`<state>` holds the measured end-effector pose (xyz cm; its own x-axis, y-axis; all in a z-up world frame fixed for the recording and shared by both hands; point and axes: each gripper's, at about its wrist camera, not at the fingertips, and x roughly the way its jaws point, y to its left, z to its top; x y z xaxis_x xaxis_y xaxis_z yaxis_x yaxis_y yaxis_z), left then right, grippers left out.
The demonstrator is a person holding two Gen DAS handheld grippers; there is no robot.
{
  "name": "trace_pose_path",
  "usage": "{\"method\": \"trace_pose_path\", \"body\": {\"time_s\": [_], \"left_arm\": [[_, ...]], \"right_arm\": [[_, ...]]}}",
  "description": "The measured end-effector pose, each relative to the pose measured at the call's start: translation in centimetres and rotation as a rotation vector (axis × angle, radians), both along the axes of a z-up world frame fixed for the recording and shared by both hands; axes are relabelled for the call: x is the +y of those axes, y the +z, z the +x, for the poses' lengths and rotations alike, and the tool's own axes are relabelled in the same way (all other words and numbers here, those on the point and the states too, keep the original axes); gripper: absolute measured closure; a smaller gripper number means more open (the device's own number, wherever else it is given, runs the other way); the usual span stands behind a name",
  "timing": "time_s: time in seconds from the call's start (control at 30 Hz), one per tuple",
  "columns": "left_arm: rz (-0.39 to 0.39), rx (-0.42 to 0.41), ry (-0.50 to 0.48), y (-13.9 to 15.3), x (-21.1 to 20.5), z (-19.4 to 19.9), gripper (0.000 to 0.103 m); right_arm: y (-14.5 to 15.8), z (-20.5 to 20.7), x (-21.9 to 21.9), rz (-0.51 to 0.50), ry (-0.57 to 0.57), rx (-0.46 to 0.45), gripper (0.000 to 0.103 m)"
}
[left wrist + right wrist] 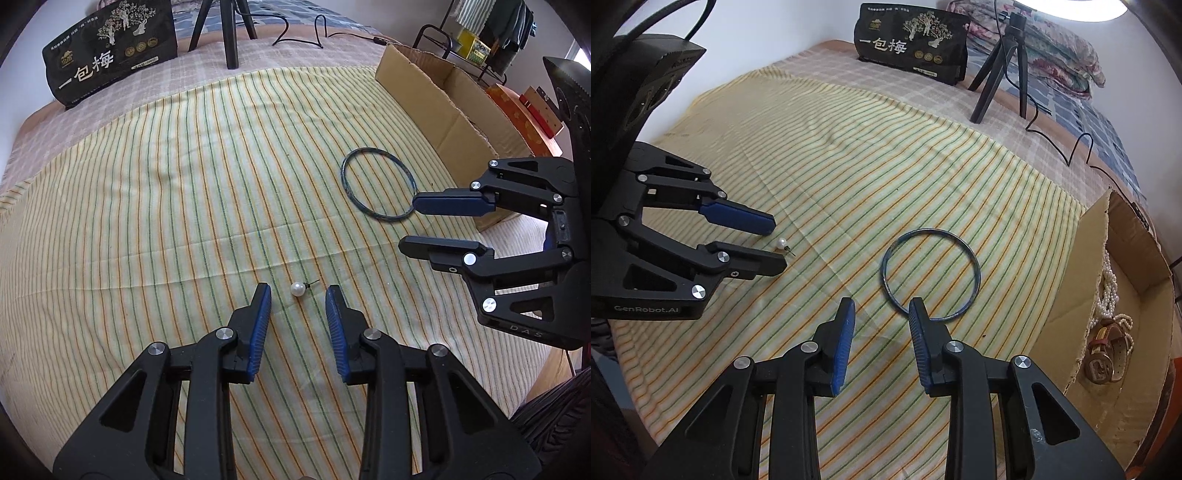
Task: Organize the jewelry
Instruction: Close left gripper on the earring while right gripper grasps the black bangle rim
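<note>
A pearl stud earring (pixel 297 289) lies on the striped cloth (pixel 177 192), right between the fingertips of my left gripper (pixel 298 295). The jaws stand apart and neither blue pad touches the pearl. From the right wrist view the earring (pixel 782 243) sits in the gap of the left gripper (pixel 779 245). A thin blue bangle (pixel 976 274) lies flat to the right. My right gripper (pixel 882 303) is open at its near rim, with the rim running behind the right fingertip (pixel 916 314). In the left wrist view the bangle (pixel 345 173) is beside the right gripper (pixel 409 223).
An open cardboard box (pixel 1126 254) stands at the cloth's right edge, holding a pearl necklace (pixel 1110 291) and a wristwatch (pixel 1108 354). At the back are a black printed bag (pixel 110 55), a small tripod (pixel 229 33) and a black cable (pixel 317 33).
</note>
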<state>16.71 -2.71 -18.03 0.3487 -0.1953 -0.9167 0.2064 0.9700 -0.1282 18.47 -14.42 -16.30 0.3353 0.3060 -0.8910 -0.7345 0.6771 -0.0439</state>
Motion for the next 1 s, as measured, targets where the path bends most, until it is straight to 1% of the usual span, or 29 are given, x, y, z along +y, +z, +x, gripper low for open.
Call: {"method": "trace_pose_path", "body": {"time_s": [0.1,0.13,0.27,0.33,0.4,0.5,0.63,0.7,0.77,0.83,1.0], "left_arm": [[-0.003,-0.002,0.000,-0.1,-0.1,0.1,0.076],[-0.005,-0.003,0.001,-0.1,-0.1,0.1,0.079],[-0.008,-0.003,0.002,-0.2,-0.1,0.3,0.083],[-0.005,-0.002,0.000,-0.3,-0.1,0.3,0.090],[-0.003,-0.002,0.002,-0.3,0.1,0.4,0.093],[-0.012,0.000,0.008,-0.4,0.4,0.4,0.094],[-0.006,-0.005,0.007,-0.4,0.4,0.4,0.094],[-0.009,-0.006,0.012,-0.4,0.5,0.3,0.094],[-0.009,-0.008,0.021,-0.3,0.8,0.3,0.094],[-0.011,-0.008,0.031,-0.2,1.2,0.2,0.094],[-0.018,-0.005,0.043,-0.2,1.7,0.1,0.094]], "right_arm": [[-0.2,0.3,-0.1,0.003,-0.009,0.007,0.075],[-0.3,0.5,-0.1,0.007,-0.012,0.011,0.075],[-0.6,0.7,0.0,0.009,-0.017,0.018,0.075],[-0.8,0.7,0.2,0.001,-0.014,0.017,0.075],[-1.2,0.7,0.5,-0.015,-0.010,0.012,0.075],[-1.5,0.5,1.0,-0.038,-0.002,-0.005,0.075],[-1.8,0.5,1.1,-0.040,-0.007,-0.005,0.075],[-1.8,0.5,1.2,-0.037,-0.010,-0.007,0.078],[-1.8,0.4,1.3,-0.034,-0.010,-0.007,0.084],[-1.9,0.3,1.5,-0.031,-0.004,-0.004,0.093],[-2.0,0.3,2.1,-0.037,0.004,-0.012,0.100]]}}
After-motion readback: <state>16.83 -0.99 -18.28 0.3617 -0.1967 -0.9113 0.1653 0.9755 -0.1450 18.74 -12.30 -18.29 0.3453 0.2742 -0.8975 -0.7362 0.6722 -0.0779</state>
